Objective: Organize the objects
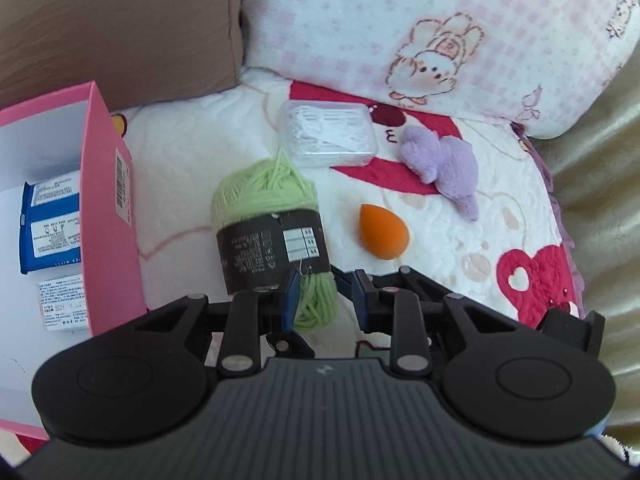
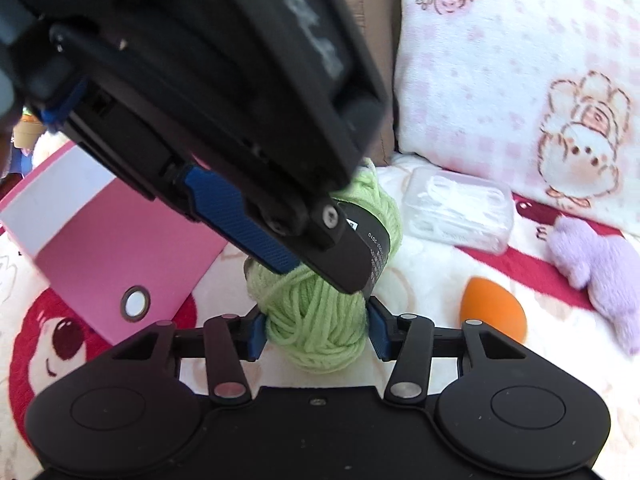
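Note:
A ball of green yarn (image 1: 264, 196) with a dark paper band lies on the white and red blanket (image 1: 192, 152). My left gripper (image 1: 326, 300) has its blue pads around the yarn's near end and is shut on it. In the right wrist view the left gripper (image 2: 320, 276) comes down from the upper left onto the band. Below it my right gripper (image 2: 316, 334) has both pads pressed against the sides of the green yarn (image 2: 320, 328). An open pink box (image 1: 108, 184) at the left holds a blue wipes packet (image 1: 50, 224).
Right of the yarn lie an orange teardrop sponge (image 1: 382, 234), a purple plush piece (image 1: 444, 164) and a clear case of floss picks (image 1: 330, 132). A pink checked pillow (image 1: 440, 20) and a brown cushion (image 1: 120, 28) stand behind. The pink box (image 2: 112, 240) is close on the left.

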A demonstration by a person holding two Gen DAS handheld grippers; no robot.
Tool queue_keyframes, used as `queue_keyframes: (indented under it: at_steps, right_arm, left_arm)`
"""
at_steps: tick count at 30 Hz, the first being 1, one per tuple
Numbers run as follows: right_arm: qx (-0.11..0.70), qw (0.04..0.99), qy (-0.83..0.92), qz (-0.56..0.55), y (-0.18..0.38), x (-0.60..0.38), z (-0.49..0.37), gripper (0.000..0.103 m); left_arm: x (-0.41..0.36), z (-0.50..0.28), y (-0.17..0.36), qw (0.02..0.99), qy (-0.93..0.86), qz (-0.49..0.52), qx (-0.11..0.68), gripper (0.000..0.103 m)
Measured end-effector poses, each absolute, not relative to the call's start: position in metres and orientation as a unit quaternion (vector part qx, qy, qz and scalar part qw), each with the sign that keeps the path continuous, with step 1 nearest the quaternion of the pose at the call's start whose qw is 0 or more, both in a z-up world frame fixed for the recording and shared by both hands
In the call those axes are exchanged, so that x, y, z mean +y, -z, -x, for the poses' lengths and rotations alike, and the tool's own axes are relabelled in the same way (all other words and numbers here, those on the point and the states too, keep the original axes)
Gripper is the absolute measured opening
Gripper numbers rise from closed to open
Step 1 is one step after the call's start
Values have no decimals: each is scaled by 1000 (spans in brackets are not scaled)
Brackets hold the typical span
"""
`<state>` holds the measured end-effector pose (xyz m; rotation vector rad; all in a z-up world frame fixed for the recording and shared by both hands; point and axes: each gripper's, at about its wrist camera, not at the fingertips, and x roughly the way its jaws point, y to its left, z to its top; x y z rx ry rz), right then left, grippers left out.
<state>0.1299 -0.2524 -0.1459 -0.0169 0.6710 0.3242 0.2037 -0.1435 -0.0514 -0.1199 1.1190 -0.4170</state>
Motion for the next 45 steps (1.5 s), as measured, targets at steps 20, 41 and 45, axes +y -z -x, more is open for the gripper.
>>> queue_keyframes:
  at_steps: [20,41,45]
  right_arm:
    - [375,912,-163,35,120,-279,-49,59]
    - [398,897,-190,5,130,-281,-54,85]
    - [413,891,-184,-40,140,-289,-57,86]
  left_arm:
    - [-162,-167,75,820,212,64,528,55]
    - [-113,-133,120,799,202,197,532,68]
    - [-106,-131,133,783,205,235,539,71]
